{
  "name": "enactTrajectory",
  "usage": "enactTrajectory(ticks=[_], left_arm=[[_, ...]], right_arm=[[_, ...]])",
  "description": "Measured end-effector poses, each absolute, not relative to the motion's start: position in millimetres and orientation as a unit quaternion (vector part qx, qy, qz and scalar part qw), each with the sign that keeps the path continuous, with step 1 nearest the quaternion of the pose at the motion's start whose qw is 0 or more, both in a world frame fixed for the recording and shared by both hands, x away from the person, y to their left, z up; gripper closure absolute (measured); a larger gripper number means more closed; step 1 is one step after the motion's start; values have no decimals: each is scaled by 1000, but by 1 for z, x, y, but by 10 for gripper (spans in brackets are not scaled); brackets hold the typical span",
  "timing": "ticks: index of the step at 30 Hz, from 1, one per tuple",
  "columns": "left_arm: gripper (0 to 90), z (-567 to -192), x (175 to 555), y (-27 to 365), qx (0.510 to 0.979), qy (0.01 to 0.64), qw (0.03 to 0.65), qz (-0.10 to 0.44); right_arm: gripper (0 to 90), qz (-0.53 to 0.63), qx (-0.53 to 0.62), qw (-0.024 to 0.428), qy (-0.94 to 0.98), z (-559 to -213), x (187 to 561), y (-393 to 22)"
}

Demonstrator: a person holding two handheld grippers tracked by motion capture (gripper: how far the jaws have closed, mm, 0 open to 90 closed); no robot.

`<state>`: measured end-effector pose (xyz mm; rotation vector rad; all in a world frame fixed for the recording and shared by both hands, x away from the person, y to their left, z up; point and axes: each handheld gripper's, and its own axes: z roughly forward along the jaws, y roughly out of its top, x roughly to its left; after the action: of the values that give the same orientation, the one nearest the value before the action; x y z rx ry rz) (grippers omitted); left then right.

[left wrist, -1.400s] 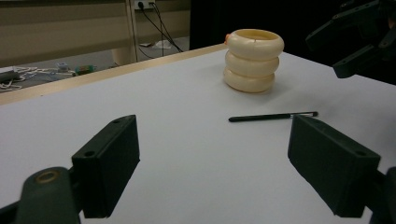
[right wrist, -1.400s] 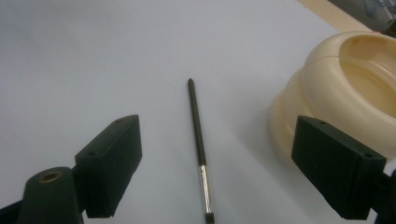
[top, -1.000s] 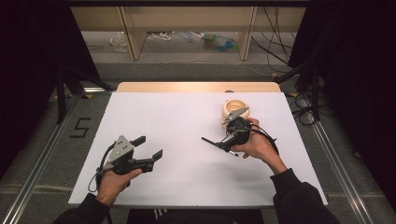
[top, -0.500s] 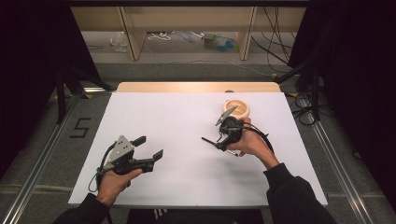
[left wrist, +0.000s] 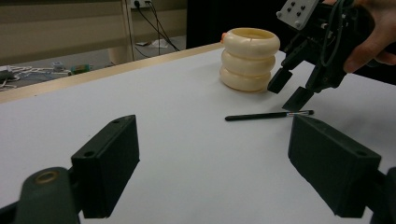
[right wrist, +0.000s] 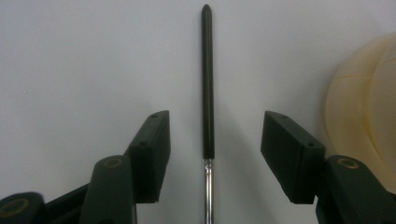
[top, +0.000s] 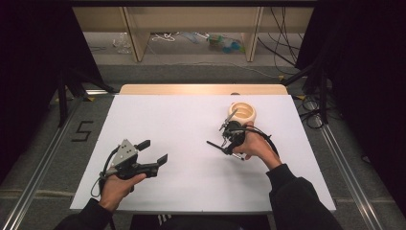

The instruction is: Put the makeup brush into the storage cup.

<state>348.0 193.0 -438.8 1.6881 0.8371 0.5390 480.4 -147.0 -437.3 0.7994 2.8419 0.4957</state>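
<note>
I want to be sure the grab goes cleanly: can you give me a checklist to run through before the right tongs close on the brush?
1. Brush lies between the jaws of the right tongs: ok, roughly centred.
2. Pads clear of the brush: ok, gaps on both sides; the jaws have just been closing.
3. Brush lies flat on the white table: ok.
4. Cream ringed holder clear of the jaws: ok, close beside the tongs but apart.
5. Left tongs out of the way: ok, open, held apart over the table.
6. Jaw tips low enough to catch the handle: cannot tell.
</note>
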Motion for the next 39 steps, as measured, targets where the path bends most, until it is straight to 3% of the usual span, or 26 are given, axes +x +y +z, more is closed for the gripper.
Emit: enactTrajectory(ticks=[22,39], left_arm=[[166,-439,348,193,718,351,555,232],[166,-438,348,192,718,348,557,231]], right_arm=[[633,118,272,30,955,-453,494,-143],[764,96,274,28,957,-455,495,-136]])
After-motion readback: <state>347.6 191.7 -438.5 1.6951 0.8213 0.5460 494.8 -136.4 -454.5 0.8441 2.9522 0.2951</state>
